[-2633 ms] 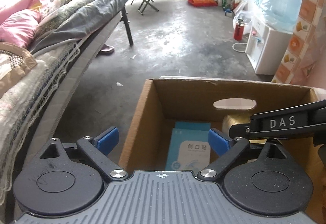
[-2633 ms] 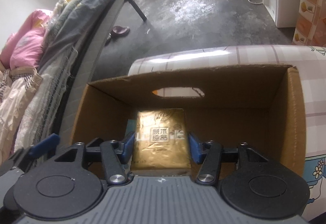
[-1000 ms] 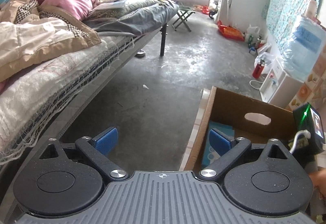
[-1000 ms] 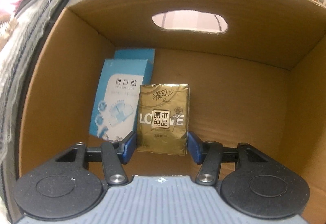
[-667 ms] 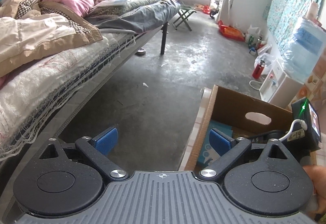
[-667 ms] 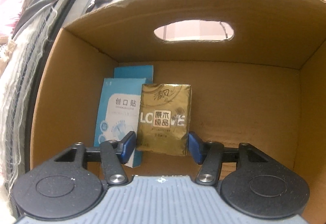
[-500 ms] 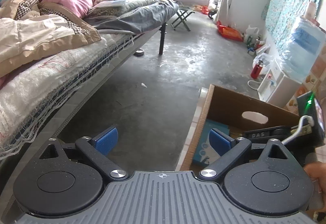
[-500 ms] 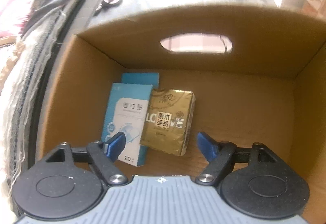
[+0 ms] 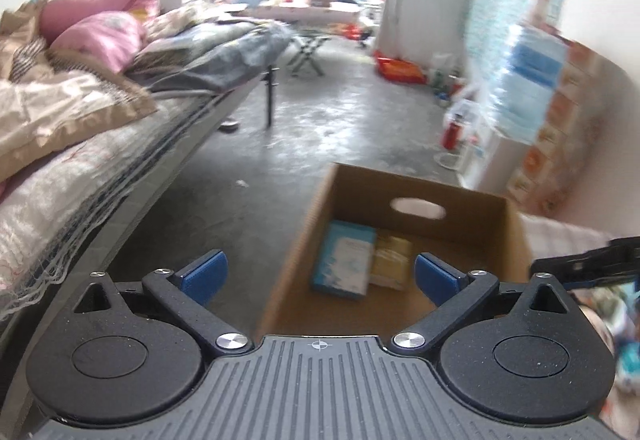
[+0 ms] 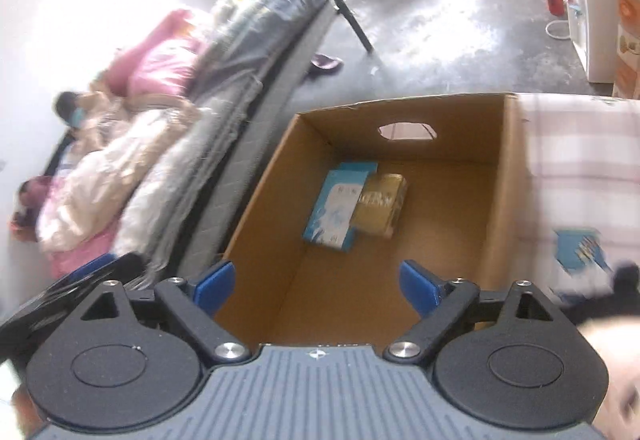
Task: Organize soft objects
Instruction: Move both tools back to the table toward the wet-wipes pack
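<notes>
Lying flat on the floor of the cardboard box [image 10: 496,208], the gold tissue pack [image 10: 382,205] rests touching the light-blue packet [image 10: 336,205] on its left, one edge overlapping it. Both sit toward the far wall, below the oval handle cutout [image 10: 408,131]. The right gripper [image 10: 316,285] hovers above the box's near end with its blue-padded fingers spread wide and nothing between them. The left gripper [image 9: 320,273] is also spread wide and empty, raised over the box's left wall, partly above the concrete floor [image 9: 248,176]. A bed [image 9: 80,144] piled with quilts runs along the left; a checked cloth [image 10: 580,160] lies right of the box.
</notes>
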